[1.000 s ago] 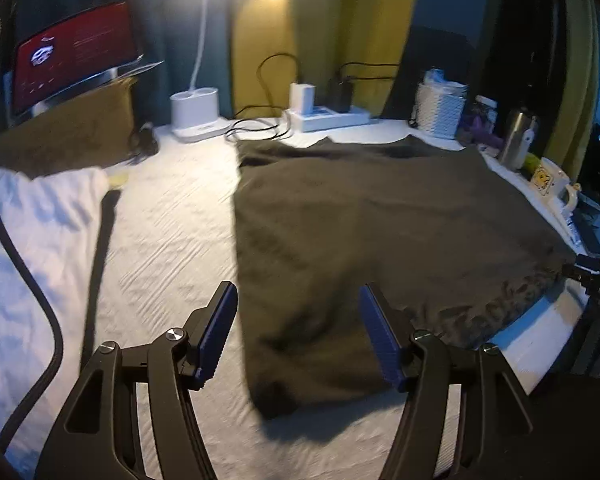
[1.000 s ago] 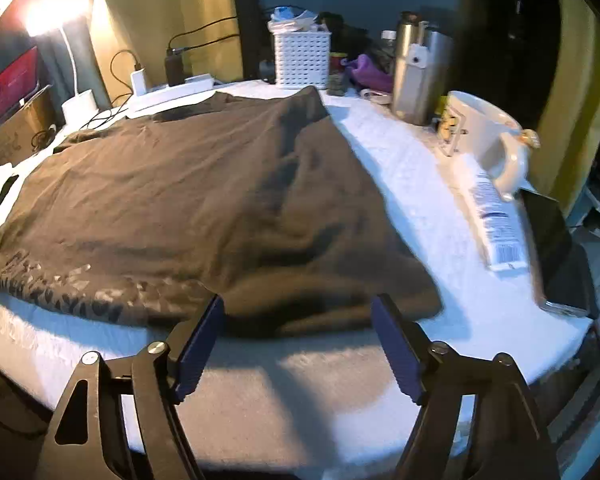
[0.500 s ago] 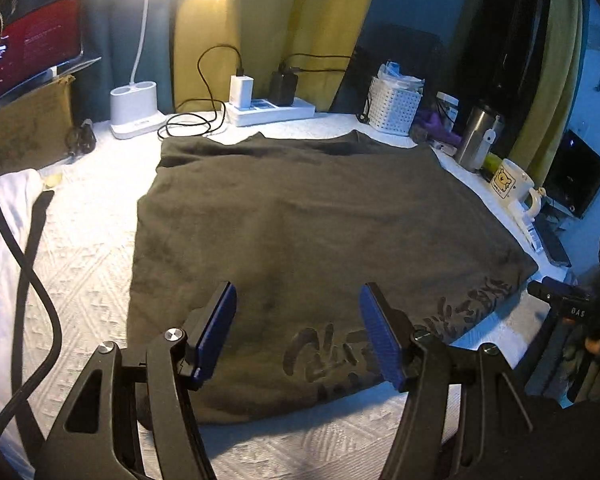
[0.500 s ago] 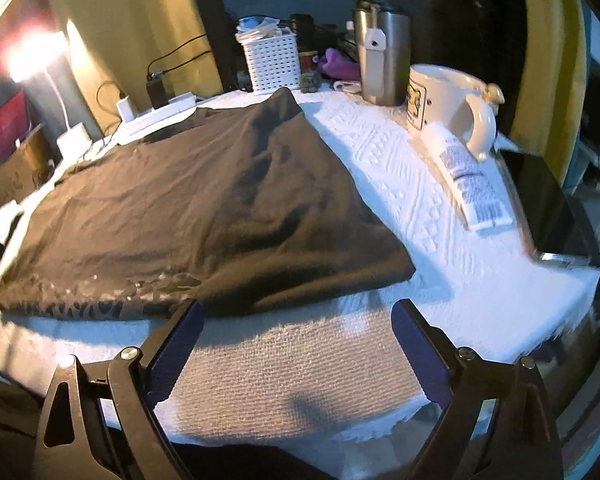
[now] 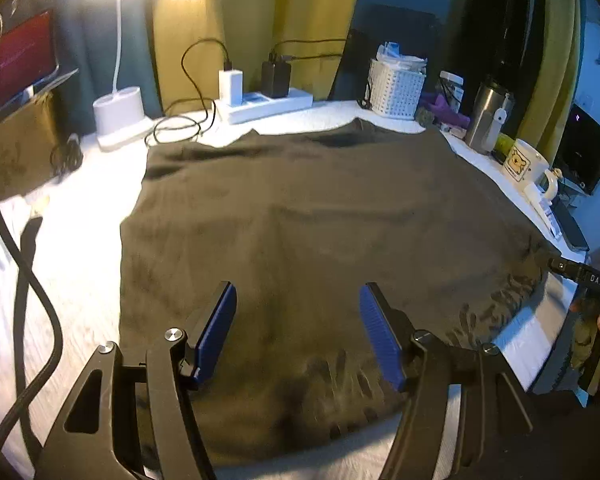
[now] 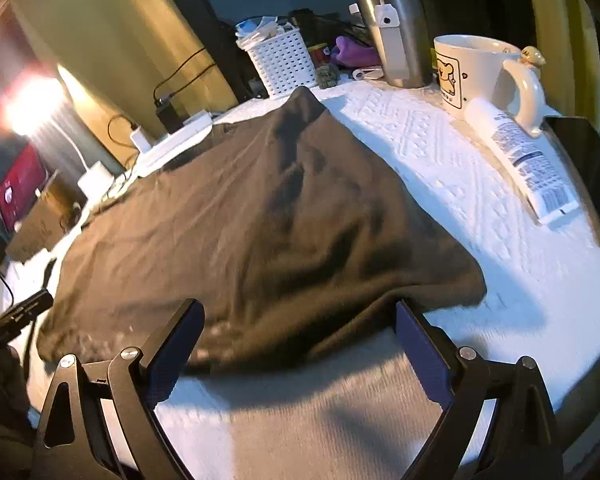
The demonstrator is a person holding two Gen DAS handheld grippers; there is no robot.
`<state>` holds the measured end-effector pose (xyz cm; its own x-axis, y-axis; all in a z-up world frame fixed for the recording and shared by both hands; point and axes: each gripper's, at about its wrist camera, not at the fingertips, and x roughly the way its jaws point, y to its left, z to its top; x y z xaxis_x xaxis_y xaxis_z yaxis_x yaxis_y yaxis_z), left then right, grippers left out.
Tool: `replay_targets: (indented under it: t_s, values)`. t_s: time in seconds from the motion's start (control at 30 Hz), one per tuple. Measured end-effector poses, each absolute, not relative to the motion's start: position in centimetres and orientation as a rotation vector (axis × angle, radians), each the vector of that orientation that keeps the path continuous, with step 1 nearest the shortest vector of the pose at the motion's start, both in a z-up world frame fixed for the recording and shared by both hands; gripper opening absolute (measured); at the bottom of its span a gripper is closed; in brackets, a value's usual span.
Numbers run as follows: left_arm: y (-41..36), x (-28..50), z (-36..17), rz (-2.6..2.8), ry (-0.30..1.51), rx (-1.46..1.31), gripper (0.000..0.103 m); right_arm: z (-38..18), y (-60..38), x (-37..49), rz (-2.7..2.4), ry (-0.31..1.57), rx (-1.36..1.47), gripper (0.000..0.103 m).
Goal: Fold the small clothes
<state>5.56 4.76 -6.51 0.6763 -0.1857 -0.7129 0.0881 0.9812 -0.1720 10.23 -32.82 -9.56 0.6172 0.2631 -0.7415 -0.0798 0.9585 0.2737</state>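
A dark olive T-shirt (image 5: 320, 220) lies spread flat on the white textured table cover (image 5: 80, 280), with a faint print along its near hem. My left gripper (image 5: 298, 320) hovers over that hem, open, with nothing between its blue pads. In the right wrist view the same shirt (image 6: 260, 208) fills the middle, its near right corner lying on the cover (image 6: 440, 160). My right gripper (image 6: 300, 328) stands wide open just above the hem near that corner, pads clear of the cloth. Its tip (image 5: 580, 276) shows at the right edge of the left wrist view.
Along the back stand a lamp base (image 5: 120, 120), a power strip (image 5: 268, 104) with chargers, a white basket (image 5: 396, 88) and a steel tumbler (image 5: 488, 120). A mug (image 6: 480, 76), a tube (image 6: 520, 156) and a black phone (image 6: 588, 176) sit to the right. A thick black cable (image 5: 24, 272) hangs at the left.
The left wrist view has swung across so the shirt is now centred under the gripper. The right gripper's jaws have widened, and it has rolled and come closer to the hem corner.
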Motion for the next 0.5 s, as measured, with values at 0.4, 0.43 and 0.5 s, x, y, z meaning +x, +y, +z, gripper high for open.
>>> replay_targets:
  t_s: [0.4,0.43,0.5]
  values:
    - [6.2,9.0,-8.1,-0.132,0.866,-0.101,0.064,-9.3,-33.2,11.6,0.073,0.942,0.255,0.096]
    - [6.5,9.2,-8.4,-0.128,0.876,-0.112,0.064,-9.3,-33.3,11.3,0.063,0.954,0.249,0.096]
    - [7.1,9.6,-8.8,-0.125,0.891,-0.131,0.064,-9.2,-33.7,10.8,0.038,0.973,0.231,0.096]
